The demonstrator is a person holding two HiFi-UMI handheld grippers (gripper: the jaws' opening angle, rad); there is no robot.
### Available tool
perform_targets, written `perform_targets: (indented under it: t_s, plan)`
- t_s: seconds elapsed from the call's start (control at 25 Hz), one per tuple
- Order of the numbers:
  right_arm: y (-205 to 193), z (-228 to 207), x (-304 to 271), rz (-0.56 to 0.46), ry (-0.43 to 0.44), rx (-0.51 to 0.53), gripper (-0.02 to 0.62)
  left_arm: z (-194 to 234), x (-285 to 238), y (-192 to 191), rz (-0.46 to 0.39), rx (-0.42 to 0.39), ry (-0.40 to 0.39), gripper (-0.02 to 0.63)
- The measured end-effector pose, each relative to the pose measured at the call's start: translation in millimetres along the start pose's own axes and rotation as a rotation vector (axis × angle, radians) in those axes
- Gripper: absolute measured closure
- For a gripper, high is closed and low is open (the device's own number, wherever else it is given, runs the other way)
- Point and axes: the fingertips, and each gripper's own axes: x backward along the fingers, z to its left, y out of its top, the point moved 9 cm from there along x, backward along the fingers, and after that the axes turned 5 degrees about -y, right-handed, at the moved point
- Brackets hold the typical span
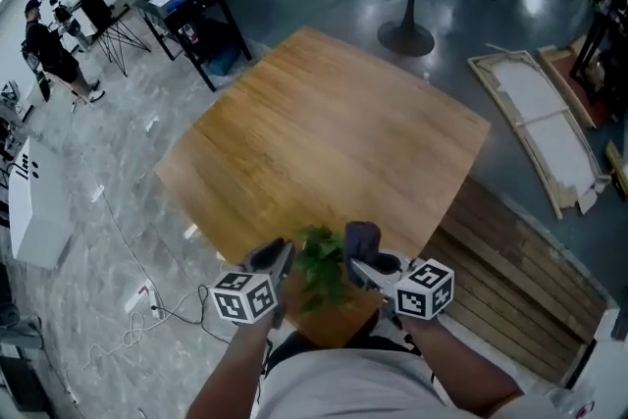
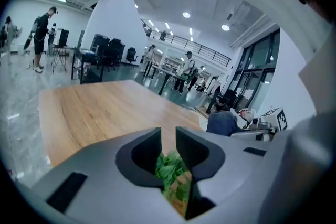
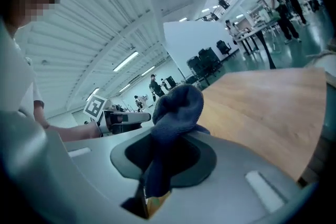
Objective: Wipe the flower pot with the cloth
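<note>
Desk: square light-wood desk (image 1: 324,132), just beyond the pot.
Pot: brown flower pot (image 1: 339,327) with green leaves (image 1: 319,265), between both claws.
Left claw (image 1: 278,260): at the pot's left, closed narrowly on its rim.
Right claw (image 1: 371,268): at the pot's right, clamping the cloth.
Cloth: dark blue cloth (image 3: 176,107), bunched beside the pot's leaves.

Cloth (image 3: 176,107) is a dark navy blue, plant leaves (image 1: 322,262) are bright green, and the flower pot (image 1: 339,317) is orangey-brown. Desk (image 1: 324,132) is pale wood with straight grain. Left gripper (image 1: 280,258) and right gripper (image 1: 361,268) are grey, each with a black-and-white square-marker cube.
</note>
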Motion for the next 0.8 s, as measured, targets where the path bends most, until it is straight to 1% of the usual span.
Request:
perform_targets:
  t_s: [0.12,0.2,0.24,0.36,0.44,0.56,0.64,0.8]
  plan:
    - [40,31,8,-0.068,0.044,0.128,0.531,-23,27,36,-0.124,-0.067,-0.031,0.522]
    - [64,49,14,-0.109,0.063,0.194,0.531,-39,45,58,-0.194,-0.100,-0.050,0.522]
    - [76,58,16,-0.128,0.072,0.220,0.531,-46,55,69,-0.225,-0.115,-0.058,0.523]
    - [107,81,22,-0.182,0.103,0.263,0.531,-65,83,99,-0.306,-0.152,-0.085,0.579]
    - [122,94,27,-0.212,0.120,0.288,0.531,-78,98,116,-0.351,-0.181,-0.101,0.597]
    - [141,106,36,-0.247,0.126,0.331,0.531,-95,111,133,-0.379,-0.223,-0.125,0.598]
    - [150,117,40,-0.270,0.127,0.352,0.531,-101,118,138,-0.378,-0.240,-0.137,0.600]
    - [161,130,47,-0.302,0.123,0.385,0.531,-111,119,142,-0.369,-0.279,-0.134,0.600]
